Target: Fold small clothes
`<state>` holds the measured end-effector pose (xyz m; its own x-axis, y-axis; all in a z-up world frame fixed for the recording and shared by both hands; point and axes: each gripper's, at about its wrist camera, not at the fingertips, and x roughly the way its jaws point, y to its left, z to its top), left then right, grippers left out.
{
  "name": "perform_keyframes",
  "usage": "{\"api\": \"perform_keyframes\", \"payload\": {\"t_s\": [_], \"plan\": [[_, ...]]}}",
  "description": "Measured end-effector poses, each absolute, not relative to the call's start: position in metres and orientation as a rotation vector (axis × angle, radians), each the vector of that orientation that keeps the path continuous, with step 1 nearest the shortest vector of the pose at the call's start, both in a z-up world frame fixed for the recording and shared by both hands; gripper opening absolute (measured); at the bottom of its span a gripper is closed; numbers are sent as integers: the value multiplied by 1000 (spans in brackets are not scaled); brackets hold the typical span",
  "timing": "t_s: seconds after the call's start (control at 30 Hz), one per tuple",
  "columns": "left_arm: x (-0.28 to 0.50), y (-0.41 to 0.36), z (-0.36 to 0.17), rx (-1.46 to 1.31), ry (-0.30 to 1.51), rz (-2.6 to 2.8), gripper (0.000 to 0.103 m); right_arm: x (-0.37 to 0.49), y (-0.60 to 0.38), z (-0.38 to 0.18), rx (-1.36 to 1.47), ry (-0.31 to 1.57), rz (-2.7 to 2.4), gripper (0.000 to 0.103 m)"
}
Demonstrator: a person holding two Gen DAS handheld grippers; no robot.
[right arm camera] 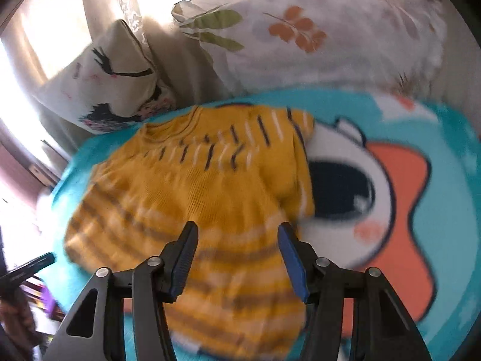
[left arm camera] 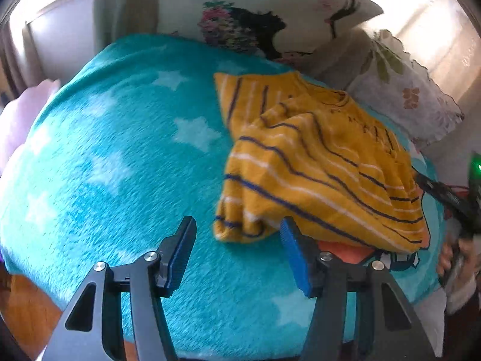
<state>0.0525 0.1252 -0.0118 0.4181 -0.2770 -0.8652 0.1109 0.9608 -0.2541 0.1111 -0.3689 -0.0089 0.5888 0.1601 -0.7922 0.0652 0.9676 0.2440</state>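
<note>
A small mustard-yellow knitted sweater [left arm camera: 315, 156] with dark blue and white stripes lies partly folded and rumpled on a turquoise blanket [left arm camera: 120, 150]. In the left wrist view my left gripper [left arm camera: 238, 221] is open, its blue pads apart, and the sweater's near corner lies just beyond the tips, untouched as far as I can see. In the blurred right wrist view my right gripper [right arm camera: 239, 225] is open and hovers over the sweater [right arm camera: 195, 180], whose striped hem shows between and below the fingers. Nothing is held.
The blanket [right arm camera: 451, 150] carries white stars and a large cartoon figure [right arm camera: 390, 198]. A pillow with a drawn face [left arm camera: 270, 15] and a floral pillow [left arm camera: 405, 96] lean at the far side. A hand [left arm camera: 451, 258] shows at the right edge. Wooden floor [left arm camera: 24, 316] lies below left.
</note>
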Motion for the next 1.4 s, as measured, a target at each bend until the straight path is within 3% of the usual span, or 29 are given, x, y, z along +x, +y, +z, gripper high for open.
{"api": "perform_keyframes", "payload": {"t_s": [0.07,0.1,0.13,0.17,0.4,0.53,0.6,0.7,0.77,0.8,0.87,1.17,1.3,1.4], "plan": [[58,122,-12,-166,1113,-256,57,139,-367,-18,226,979,49,61],[60,123,-12,-167,1113,-258,57,151,-367,-27,225,1017,63,51],[61,124,-11,-168,1112,-256,57,164,-366,-40,237,1078,100,13],[63,126,-9,-169,1107,-254,57,171,-365,-47,241,1121,123,8],[83,148,-15,-236,1127,-244,59,184,-376,7,212,974,71,8],[93,143,-24,-221,1144,-279,61,214,-378,-14,127,1045,-73,9],[99,140,-30,-225,1153,-296,67,215,-374,-15,103,1062,-134,17],[106,137,-42,-254,1182,-322,69,202,-357,10,75,987,-178,55],[109,130,-50,-282,1214,-369,66,199,-330,29,73,949,-125,58],[109,125,-55,-301,1237,-412,47,199,-313,34,91,956,-58,58],[107,121,-57,-291,1248,-433,37,203,-280,35,136,984,69,59],[98,196,-18,-392,1180,-375,40,226,-126,-23,194,1202,355,66],[97,226,-10,-401,1158,-332,42,233,-77,-45,115,1238,300,88],[97,244,-14,-432,1166,-310,42,233,-43,-61,-71,1230,179,89]]}}
